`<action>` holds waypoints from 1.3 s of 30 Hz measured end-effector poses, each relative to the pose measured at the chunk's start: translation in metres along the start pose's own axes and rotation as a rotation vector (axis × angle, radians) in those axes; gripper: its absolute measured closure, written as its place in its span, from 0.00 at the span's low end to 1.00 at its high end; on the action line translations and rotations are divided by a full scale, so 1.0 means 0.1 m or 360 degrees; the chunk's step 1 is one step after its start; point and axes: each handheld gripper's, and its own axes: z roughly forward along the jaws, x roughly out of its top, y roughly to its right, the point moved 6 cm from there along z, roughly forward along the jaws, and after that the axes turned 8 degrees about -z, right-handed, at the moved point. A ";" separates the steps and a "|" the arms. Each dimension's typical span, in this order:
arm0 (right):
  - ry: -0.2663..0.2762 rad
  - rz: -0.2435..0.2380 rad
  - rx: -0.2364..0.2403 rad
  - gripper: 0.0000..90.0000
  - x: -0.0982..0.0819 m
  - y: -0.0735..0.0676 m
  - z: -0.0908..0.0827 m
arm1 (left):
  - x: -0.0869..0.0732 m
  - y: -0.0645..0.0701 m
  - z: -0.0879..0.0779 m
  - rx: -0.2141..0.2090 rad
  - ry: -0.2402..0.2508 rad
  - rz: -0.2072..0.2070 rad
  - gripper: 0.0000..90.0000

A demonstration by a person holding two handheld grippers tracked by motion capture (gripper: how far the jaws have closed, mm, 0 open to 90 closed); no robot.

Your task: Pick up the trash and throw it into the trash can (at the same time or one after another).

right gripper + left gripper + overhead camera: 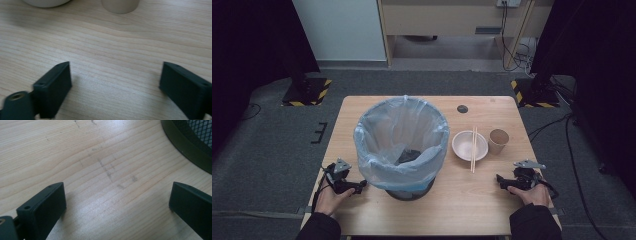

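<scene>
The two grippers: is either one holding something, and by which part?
Nothing is held. The left gripper and right gripper are both open over bare table.

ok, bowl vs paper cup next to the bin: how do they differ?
The bowl is white, wide and shallow; the paper cup is brown, narrow and taller. The bowl has chopsticks lying across its rim; the cup carries nothing on top. The bowl sits nearer the bin. Both stand upright on the table.

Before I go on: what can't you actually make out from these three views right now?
- Bin contents: high view, a dark shape at the bottom blurred by the plastic liner.
- Paper cup inside: too small in high view.
- Bowl and cup: tops cut off by the right gripper view's upper edge.
- Bin base: cut off at the left gripper view's corner.
</scene>
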 end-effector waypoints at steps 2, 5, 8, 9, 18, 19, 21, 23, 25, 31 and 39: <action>-0.0009 0.0015 0.0000 0.22 0.00 0.01 -0.02 | -0.01 0.00 0.00 0.0003 -0.0001 0.0000 0.00; -0.0015 0.0026 0.0027 0.26 0.03 0.04 -0.06 | -0.01 0.01 0.00 0.0010 -0.0001 -0.0008 0.00; 0.0062 0.0039 -0.0013 0.27 0.12 0.06 -0.13 | -0.01 0.01 0.00 0.0017 0.0000 -0.0012 0.00; 0.0075 0.0052 -0.0011 0.28 0.13 0.06 -0.15 | -0.01 0.01 0.00 0.0017 0.0000 -0.0011 0.00; 0.0218 0.0129 0.0001 0.31 0.32 0.01 -0.30 | -0.01 0.01 0.00 0.0022 -0.0001 -0.0012 0.00; 0.0260 0.0142 -0.0015 0.32 0.37 0.02 -0.34 | -0.01 0.01 0.00 0.0023 -0.0001 -0.0013 0.00; 0.0279 0.0151 -0.0026 0.32 0.39 0.02 -0.36 | 0.00 0.01 0.00 0.0027 0.0000 -0.0016 0.00; 0.0326 0.0157 -0.0020 0.32 0.45 0.01 -0.43 | 0.00 0.01 0.01 0.0029 0.0002 -0.0022 0.00; 0.0333 0.0153 -0.0017 0.32 0.46 0.01 -0.45 | 0.00 0.01 0.01 0.0030 0.0001 -0.0021 0.00; 0.0399 0.0176 -0.0015 0.31 0.58 0.01 -0.53 | 0.01 0.01 0.02 0.0036 0.0003 -0.0027 0.00; 0.0426 0.0151 -0.0036 0.35 0.71 0.01 -0.62 | 0.01 0.02 0.02 0.0039 0.0003 -0.0029 0.00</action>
